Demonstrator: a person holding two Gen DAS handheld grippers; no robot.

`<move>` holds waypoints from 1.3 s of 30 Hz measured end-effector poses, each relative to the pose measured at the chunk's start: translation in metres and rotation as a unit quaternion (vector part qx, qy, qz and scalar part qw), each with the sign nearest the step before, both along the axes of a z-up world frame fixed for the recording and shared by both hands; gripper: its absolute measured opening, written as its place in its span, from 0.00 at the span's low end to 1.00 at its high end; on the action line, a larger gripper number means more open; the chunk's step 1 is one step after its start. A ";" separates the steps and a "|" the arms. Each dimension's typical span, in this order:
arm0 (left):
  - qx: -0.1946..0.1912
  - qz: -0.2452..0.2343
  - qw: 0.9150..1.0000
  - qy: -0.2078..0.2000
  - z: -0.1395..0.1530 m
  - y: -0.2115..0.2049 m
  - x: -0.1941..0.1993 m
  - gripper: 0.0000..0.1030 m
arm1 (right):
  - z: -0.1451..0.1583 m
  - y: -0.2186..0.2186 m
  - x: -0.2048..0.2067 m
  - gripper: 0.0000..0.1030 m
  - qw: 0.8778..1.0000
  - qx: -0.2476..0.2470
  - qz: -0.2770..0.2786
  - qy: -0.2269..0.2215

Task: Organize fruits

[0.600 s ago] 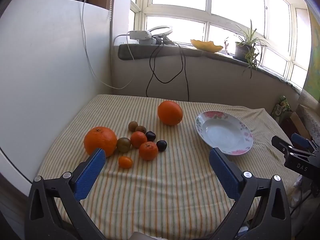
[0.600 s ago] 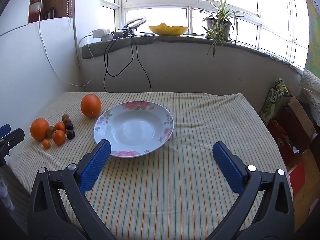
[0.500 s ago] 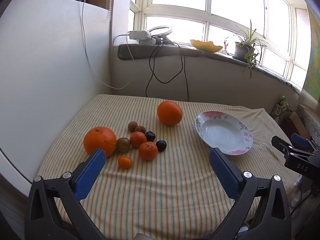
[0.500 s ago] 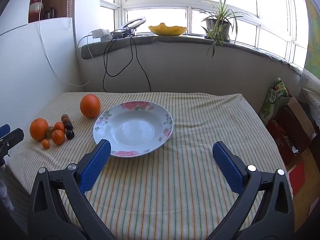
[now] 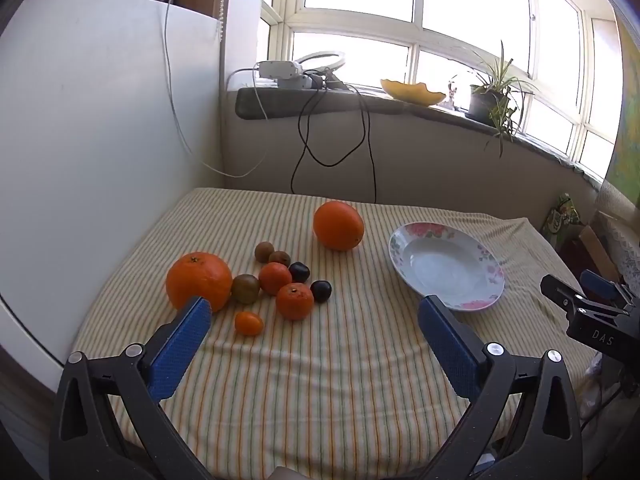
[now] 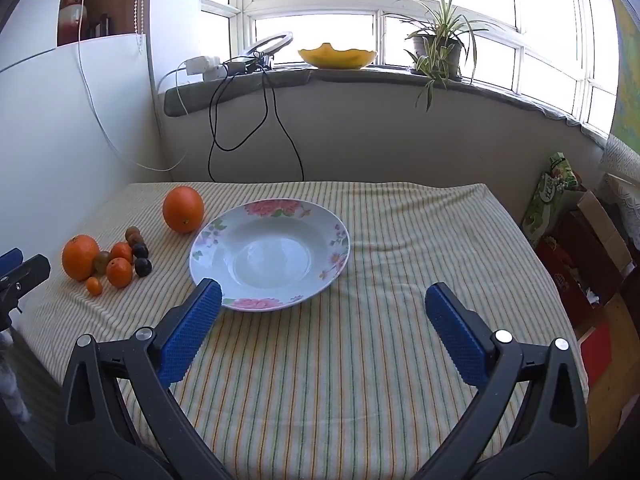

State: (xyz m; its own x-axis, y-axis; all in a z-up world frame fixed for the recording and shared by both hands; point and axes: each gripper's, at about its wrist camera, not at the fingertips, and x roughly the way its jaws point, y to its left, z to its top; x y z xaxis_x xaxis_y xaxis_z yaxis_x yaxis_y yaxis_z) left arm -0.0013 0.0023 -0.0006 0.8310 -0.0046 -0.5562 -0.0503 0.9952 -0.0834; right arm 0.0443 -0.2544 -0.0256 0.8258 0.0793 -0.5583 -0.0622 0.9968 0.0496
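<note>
A white floral plate [image 6: 270, 254] lies empty on the striped tablecloth; it also shows in the left wrist view [image 5: 446, 266]. A large orange [image 5: 199, 281] sits at the left with several small fruits beside it: two tangerines [image 5: 295, 301], dark plums [image 5: 321, 291], a green-brown fruit [image 5: 245, 288] and a tiny orange one [image 5: 248, 323]. A second large orange [image 5: 338, 225] sits alone near the plate. My left gripper [image 5: 314, 312] is open and empty, in front of the fruits. My right gripper [image 6: 322, 294] is open and empty, in front of the plate.
A white wall panel [image 5: 100, 140] borders the table's left side. A windowsill [image 6: 360, 76] behind holds cables, a yellow bowl and a potted plant [image 6: 438, 46]. Boxes and bags [image 6: 576, 248] stand on the floor beyond the table's right edge.
Both views have shifted very slightly; the fruits and plate lie where they were. Both grippers stay open.
</note>
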 end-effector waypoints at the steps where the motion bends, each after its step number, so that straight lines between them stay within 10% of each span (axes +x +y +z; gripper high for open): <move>1: 0.000 0.000 1.000 0.000 0.000 0.000 0.000 0.99 | 0.000 0.000 0.000 1.00 1.000 0.000 0.000 0.000; 39: -0.002 0.001 1.000 0.001 0.002 0.000 -0.001 0.99 | -0.001 0.003 -0.001 1.00 1.000 0.001 0.006 0.003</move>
